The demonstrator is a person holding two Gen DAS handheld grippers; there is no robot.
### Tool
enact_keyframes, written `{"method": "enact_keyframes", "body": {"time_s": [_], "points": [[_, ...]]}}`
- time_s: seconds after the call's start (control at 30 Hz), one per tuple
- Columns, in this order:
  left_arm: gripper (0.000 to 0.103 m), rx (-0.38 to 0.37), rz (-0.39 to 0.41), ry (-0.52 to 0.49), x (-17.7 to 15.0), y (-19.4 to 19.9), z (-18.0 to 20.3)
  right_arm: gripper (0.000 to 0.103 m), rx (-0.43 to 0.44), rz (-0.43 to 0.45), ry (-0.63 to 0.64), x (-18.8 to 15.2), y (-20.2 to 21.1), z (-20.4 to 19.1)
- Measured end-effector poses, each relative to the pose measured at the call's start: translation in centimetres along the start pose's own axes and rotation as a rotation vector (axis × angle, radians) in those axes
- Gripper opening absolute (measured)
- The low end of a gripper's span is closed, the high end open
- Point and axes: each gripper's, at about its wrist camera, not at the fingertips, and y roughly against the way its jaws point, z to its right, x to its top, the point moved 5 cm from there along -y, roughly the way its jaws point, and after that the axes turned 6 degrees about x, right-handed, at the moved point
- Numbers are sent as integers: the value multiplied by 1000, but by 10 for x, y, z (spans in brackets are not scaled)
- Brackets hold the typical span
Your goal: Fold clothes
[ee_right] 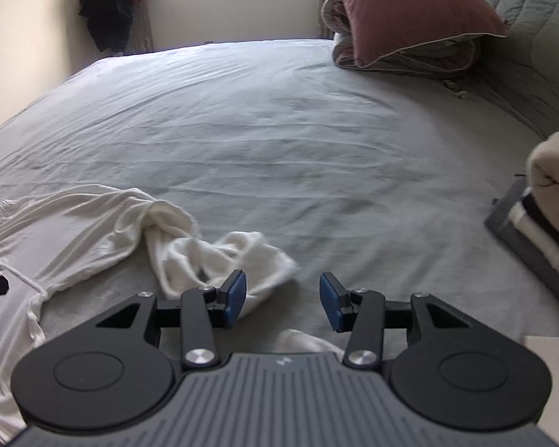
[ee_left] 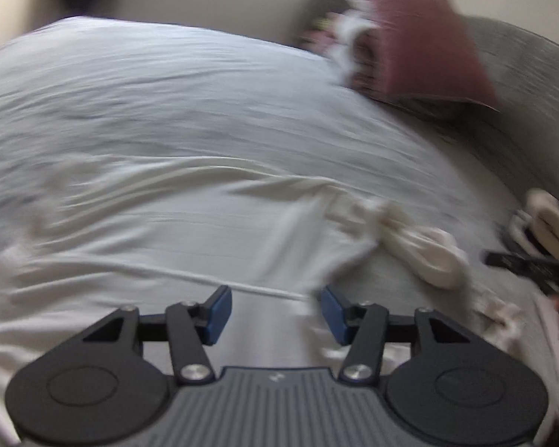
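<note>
White garment (ee_right: 74, 231): one item, thin pale fabric, lying loose and unfolded on the near left part of the bed (ee_right: 279, 141), wrinkled, with a sleeve or leg end twisted toward the middle (ee_right: 220, 260) and a drawstring (ee_right: 18, 275) trailing at its left side. We judge it is spread here because the flat sheet gives room to smooth and fold it; whether it is at an early stage or has been shaken out again we cannot tell.

Folded stack (ee_right: 548, 231): grey, white and dark striped pieces under a cream roll, at the right edge of the bed, well apart from the garment. We take it as a place for finished items, though that is a judgement.

Pillow (ee_right: 410, 11): dusky pink, propped on bundled bedding at the far right, clear of the working area.

Left gripper (ee_left: 275, 309): we hold it low over the garment's hem, fingers pointing across the bed, jaws wide apart with nothing between them. This view is blurred, so finer detail is lost.

Right gripper (ee_right: 283, 301): we hold it level and low just beyond the twisted end, its left pad (ee_right: 236, 294) over the cloth, jaws spread wide and gripping nothing.
</note>
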Motion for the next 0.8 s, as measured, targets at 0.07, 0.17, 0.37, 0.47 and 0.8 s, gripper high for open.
{"method": "enact_keyframes", "body": {"time_s": [0.07, 0.17, 0.37, 0.47, 0.8], "points": [[52, -65, -6, -58, -4, -3, 19, 48, -11, -23, -2, -5, 3, 8], [52, -124, -7, -150, -14, -4, 43, 48, 2, -76, 20, -17, -1, 17], [55, -165, -21, -315, -38, -13, 79, 47, -26, -68, 23, -33, -2, 27], [56, -175, -14, -345, -46, -15, 91, 18, -44, -17, -9, -33, -1, 32], [61, -347, 54, -394, -60, 11, 126, 3, -152, 101, -206, -29, 17, 72]]}}
